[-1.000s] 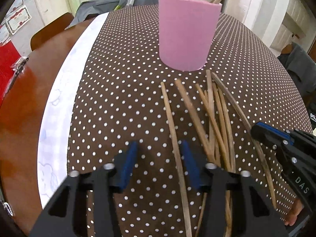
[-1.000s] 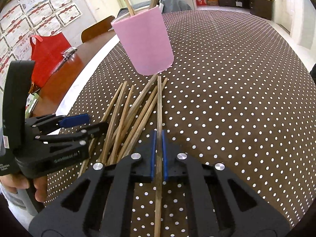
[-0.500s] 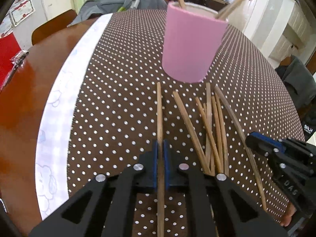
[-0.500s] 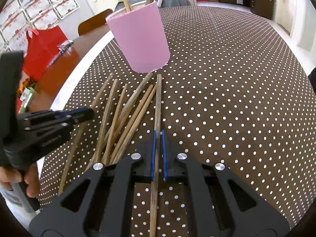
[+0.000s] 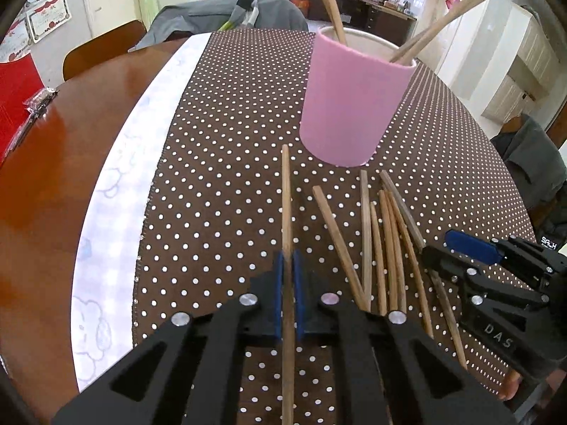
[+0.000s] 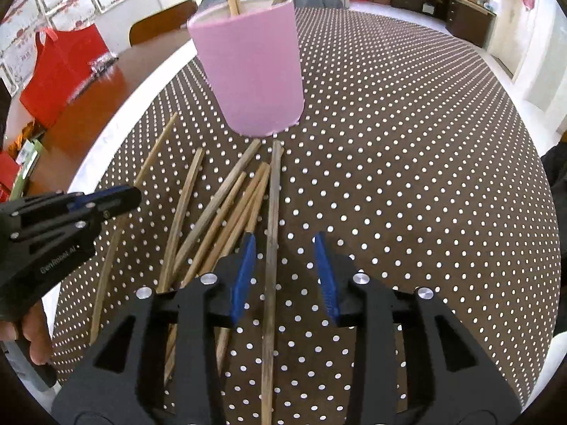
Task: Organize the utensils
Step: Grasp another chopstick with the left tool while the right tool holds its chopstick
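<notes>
A pink cup [image 5: 352, 106] with a few chopsticks in it stands on the dotted brown cloth; it also shows in the right wrist view [image 6: 253, 71]. My left gripper [image 5: 287, 294] is shut on a wooden chopstick [image 5: 285, 205] that points toward the cup's left side. Several loose chopsticks [image 5: 386, 244] lie to its right. My right gripper [image 6: 285, 276] is open, its blue pads either side of a grey-brown chopstick [image 6: 273, 212] lying on the cloth. More chopsticks [image 6: 212, 212] lie to its left. The left gripper appears at the left of the right wrist view [image 6: 102, 202].
The brown polka-dot cloth [image 6: 407, 141] covers a round wooden table [image 5: 53, 163] with a white patterned strip [image 5: 117, 191] at its edge. A red bag [image 6: 60, 74] stands at the table's far left. Chairs with grey clothing stand behind [image 5: 212, 17].
My left gripper closed on a chopstick and lifted it, pointing at the cup. My right gripper, shut on a chopstick before, has opened and that chopstick lies on the cloth.
</notes>
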